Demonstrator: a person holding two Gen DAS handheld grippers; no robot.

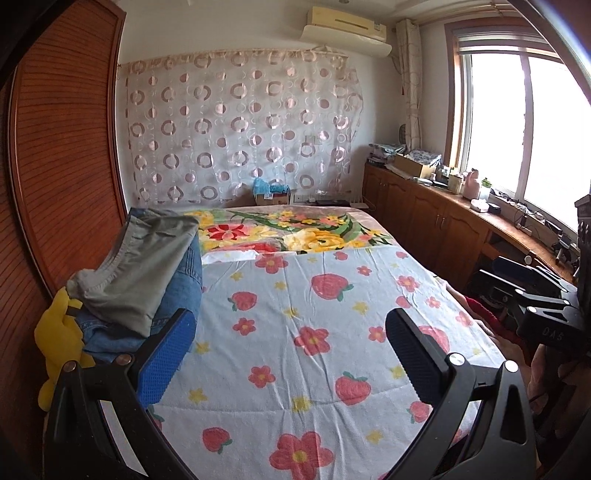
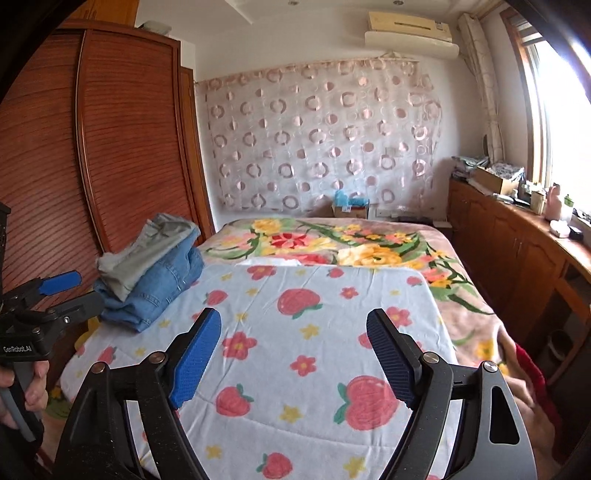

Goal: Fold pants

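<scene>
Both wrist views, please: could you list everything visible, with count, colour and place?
grey-green pants: one, folded, atop the jeans
jeans: one, blue, bed's left edge
strawberry sheet: one, white, over the bed's near part
floral blanket: one, pink-yellow, far half
yellow plush: one, left of the pile
wardrobe: one, brown, left
air conditioner: one, cream, high on the wall
left gripper: jaws open, empty
right gripper: jaws open, empty

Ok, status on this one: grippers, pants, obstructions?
Left gripper and right gripper open, empty. Folded pants stacked at the bed's left edge. Strawberry sheet unobstructed.
</scene>
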